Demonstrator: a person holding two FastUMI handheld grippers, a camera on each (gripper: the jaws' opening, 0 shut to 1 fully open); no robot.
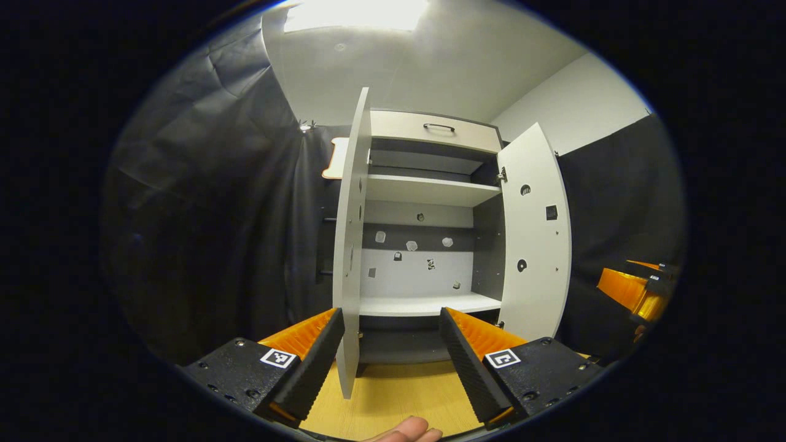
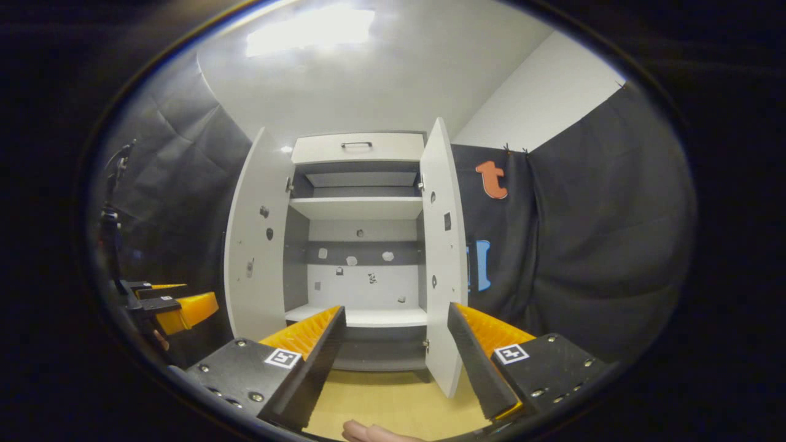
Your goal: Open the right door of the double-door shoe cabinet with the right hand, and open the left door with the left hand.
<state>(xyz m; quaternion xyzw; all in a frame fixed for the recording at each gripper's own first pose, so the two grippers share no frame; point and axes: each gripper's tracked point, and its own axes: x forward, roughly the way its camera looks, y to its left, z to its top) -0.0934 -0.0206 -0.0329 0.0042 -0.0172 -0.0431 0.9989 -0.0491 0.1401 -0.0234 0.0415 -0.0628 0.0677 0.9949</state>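
Shoe cabinet (image 1: 424, 245) standing against the booth's back wall on a pale wood floor (image 1: 393, 399), straight ahead of both cameras, both doors already swung wide and the shelves (image 1: 430, 190) bared. Judging the task as good as done.

Starting at the left: left door (image 1: 351, 245) seen nearly edge-on in the left gripper view, hanging outward toward the camera, its lower edge passing between the fingers of the left gripper (image 1: 393, 356). Jaws standing wide apart, closing on nothing; door edge lying close by the left finger, contact not possible to tell. Likely spread this way because the door, once swung out, needs no more holding. Same door (image 2: 255, 245) showing broad-faced in the right gripper view, with the left gripper (image 2: 178, 310) off beside it at the frame's left.

Moving right: right door (image 2: 443, 245) turned outward too, its bottom corner dropping between the fingers of the right gripper (image 2: 396, 356). Jaws again gaping, gripping nothing, door apparently hanging free between them. In the left gripper view, right door (image 1: 534, 239) showing its inner face, right gripper (image 1: 632, 291) hovering beyond it at the far right.

A fingertip (image 1: 408, 430) peeking at the bottom edge, presumably from the hand carrying the tool.
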